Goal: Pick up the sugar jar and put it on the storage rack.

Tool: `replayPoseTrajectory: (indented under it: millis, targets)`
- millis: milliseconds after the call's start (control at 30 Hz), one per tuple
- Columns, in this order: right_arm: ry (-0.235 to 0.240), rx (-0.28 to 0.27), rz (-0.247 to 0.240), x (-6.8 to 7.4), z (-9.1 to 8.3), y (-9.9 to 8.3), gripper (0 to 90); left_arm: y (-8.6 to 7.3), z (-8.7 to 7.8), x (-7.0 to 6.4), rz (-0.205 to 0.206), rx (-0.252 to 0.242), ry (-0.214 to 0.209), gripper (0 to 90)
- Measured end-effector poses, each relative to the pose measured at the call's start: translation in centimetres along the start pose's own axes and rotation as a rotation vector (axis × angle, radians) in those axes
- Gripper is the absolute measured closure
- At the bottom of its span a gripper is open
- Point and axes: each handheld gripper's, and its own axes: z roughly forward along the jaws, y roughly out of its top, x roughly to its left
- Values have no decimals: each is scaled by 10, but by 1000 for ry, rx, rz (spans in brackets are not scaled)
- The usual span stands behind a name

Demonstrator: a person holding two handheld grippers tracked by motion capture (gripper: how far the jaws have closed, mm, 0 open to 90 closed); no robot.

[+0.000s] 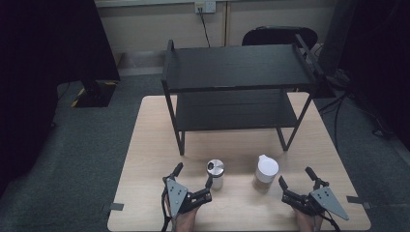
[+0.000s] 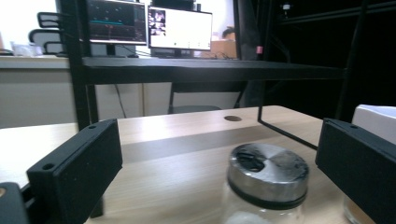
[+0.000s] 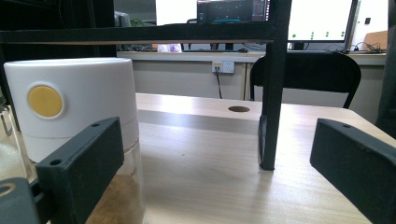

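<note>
On the counter (image 1: pixel 145 159) a black shelf (image 1: pixel 237 67) stands toward the far edge, and everything else sits on the near side of it. A glass jar (image 1: pixel 215 174) with a metal lid stands in front of the shelf's left half; a bottle (image 1: pixel 265 173) with a white cap and brown contents stands in front of its right half, near the jar but apart from it. The left gripper (image 1: pixel 194 175) lies in front of the shelf's left leg, jaws spread wide and empty; its right jaw is right beside the jar, though contact cannot be told. In the left gripper view the jar (image 2: pixel 267 184) shows between the jaws, nearer the right one. The right gripper (image 1: pixel 297 176) is near the shelf's right leg, also wide open and empty, with the bottle just off its left jaw.
</note>
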Motion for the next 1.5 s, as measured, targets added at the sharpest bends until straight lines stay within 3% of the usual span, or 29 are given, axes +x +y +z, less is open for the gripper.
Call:
replayPoseTrajectory:
  millis: [200,367,500,600,667,1033,1333,1400,1500]
  targets:
    - [0,0,0,0,0,0,16,-3,10,-3,-11,14,-32,3]
    - [0,0,0,0,0,0,15,-6,19,-8,-10,29,-25,9]
    - [0,0,0,0,0,0,16,-10,26,-11,-31,26,-10,35]
    - [0,0,0,0,0,0,15,-10,34,-10,-38,48,-34,44]
    - [0,0,0,0,0,0,15,-11,37,-13,-22,65,-35,52]
    - [3,0,0,0,0,0,15,-24,46,-22,-31,61,-34,189]
    - [1,0,0,0,0,0,15,-25,48,-22,-53,77,-39,290]
    - [0,0,0,0,0,0,16,-25,48,-23,-45,75,-36,340]
    - [0,0,0,0,0,0,16,-26,48,-25,-42,71,-29,346]
